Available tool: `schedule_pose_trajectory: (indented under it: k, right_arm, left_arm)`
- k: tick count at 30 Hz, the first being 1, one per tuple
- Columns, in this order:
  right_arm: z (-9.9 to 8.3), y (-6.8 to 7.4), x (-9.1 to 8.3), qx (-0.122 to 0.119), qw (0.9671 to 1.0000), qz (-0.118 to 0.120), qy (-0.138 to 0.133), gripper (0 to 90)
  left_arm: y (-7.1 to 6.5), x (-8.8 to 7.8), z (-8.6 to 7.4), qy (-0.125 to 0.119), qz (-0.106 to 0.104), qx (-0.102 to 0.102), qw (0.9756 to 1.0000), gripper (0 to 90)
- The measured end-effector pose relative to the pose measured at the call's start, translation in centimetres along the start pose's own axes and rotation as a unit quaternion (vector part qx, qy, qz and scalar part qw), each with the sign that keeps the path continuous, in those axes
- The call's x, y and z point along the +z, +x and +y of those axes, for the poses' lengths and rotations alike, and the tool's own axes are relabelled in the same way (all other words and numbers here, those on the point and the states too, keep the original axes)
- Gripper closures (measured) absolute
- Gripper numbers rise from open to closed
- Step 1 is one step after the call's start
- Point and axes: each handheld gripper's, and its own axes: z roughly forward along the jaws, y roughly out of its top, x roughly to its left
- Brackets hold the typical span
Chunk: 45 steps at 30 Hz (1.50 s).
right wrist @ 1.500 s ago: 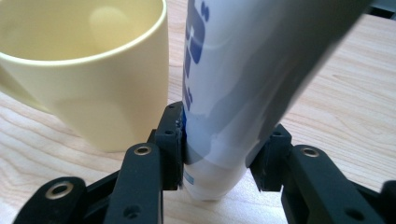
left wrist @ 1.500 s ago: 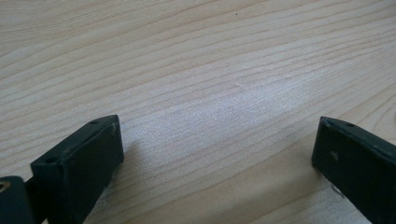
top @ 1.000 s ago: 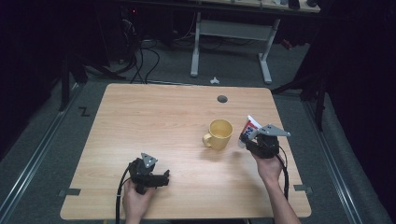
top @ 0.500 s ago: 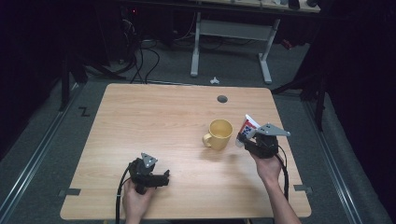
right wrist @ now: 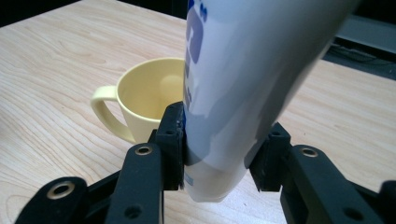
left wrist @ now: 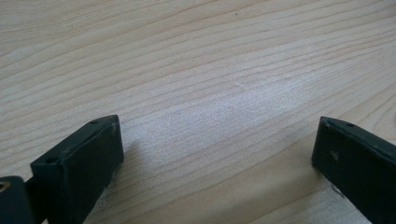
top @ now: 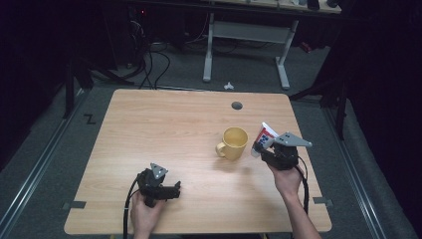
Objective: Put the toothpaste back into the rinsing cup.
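Clamping white tube (right wrist: 233, 93) beside yellow mug (right wrist: 140, 100): right gripper (right wrist: 219, 154); left gripper (left wrist: 215, 154) fingers wide, empty.

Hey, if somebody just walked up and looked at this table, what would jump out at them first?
Probably the white tube with blue print clamped between the right gripper's jaws, held above the table just right of the yellow mug. The mug stands upright and looks empty, right of the wooden table's middle. The left gripper sits open near the front edge, holding nothing.
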Motion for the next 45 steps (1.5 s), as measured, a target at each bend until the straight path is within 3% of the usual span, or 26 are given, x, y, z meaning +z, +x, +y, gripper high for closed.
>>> schedule_pose_trajectory:
  k: [28,45]
  right_arm:
    - [3.3,0.3,-0.8,-0.012,0.9994,0.021,-0.023,62.1]
    - [5.3,0.8,0.0,-0.018,0.9987,0.034,-0.033,62.0]
  left_arm:
    - [0.0,0.0,0.0,0.000,0.000,0.000,1.0000,2.2]
    - [0.0,0.0,0.0,0.000,0.000,0.000,1.0000,2.2]
